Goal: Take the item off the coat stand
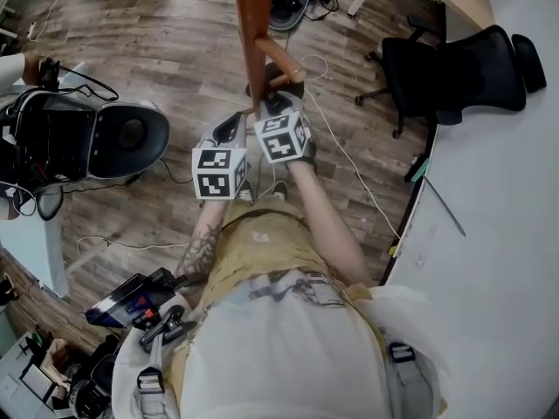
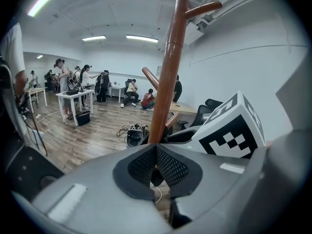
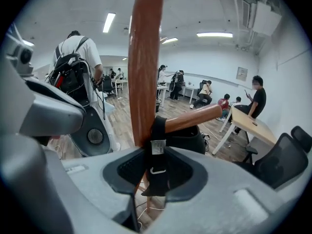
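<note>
The grasp was judged in hand: the right gripper [image 3: 155, 172] was held spread around the black cap's strap [image 3: 157, 145], hung between its fingers from the peg [image 3: 195, 118]. The left gripper [image 2: 156, 167] was pressed together, empty. Pinching, then lifting clear, was called for.

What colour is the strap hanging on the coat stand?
The strap is black; right gripper view.

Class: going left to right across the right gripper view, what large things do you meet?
Person in white shirt with black backpack → brown wooden coat stand pole → angled wooden peg → light wooden table → black office chair.
</note>
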The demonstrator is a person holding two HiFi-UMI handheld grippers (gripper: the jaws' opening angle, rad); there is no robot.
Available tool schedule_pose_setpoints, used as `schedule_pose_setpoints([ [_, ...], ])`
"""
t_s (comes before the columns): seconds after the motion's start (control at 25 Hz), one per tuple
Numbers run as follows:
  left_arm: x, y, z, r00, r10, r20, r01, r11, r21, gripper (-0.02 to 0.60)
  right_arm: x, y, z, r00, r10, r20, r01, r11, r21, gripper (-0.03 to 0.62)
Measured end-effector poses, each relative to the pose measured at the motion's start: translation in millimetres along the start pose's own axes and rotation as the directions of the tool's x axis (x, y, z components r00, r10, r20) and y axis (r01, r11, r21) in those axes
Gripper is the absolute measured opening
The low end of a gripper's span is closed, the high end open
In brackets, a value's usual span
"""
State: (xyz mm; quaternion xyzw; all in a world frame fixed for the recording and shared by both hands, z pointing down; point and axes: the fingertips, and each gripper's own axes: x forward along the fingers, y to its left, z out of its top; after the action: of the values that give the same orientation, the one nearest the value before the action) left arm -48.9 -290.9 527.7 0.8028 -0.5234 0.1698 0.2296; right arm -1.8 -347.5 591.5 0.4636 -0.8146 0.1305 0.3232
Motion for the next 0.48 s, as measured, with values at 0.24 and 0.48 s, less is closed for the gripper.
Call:
schedule_pose_setpoints([
  [0.24, 1.0, -1.5, 2.6, 1.0, -0.002, 0.002, 0.002, 1.0, 0.001, 0.002, -8.9, -6.4, -0.4, 0.998, -0.049, 0.029, 0.05, 0.999, -0.01, 0.09],
  [0.48, 0.6, -5.8, 5.6, 1.0, -0.013, 0.007, 0.013, 1.0, 0.004, 0.002, -31.4, -17.6, 15.6, 0.992, -0.092, 0.085, 0.092, 0.996, 0.008, 0.086],
])
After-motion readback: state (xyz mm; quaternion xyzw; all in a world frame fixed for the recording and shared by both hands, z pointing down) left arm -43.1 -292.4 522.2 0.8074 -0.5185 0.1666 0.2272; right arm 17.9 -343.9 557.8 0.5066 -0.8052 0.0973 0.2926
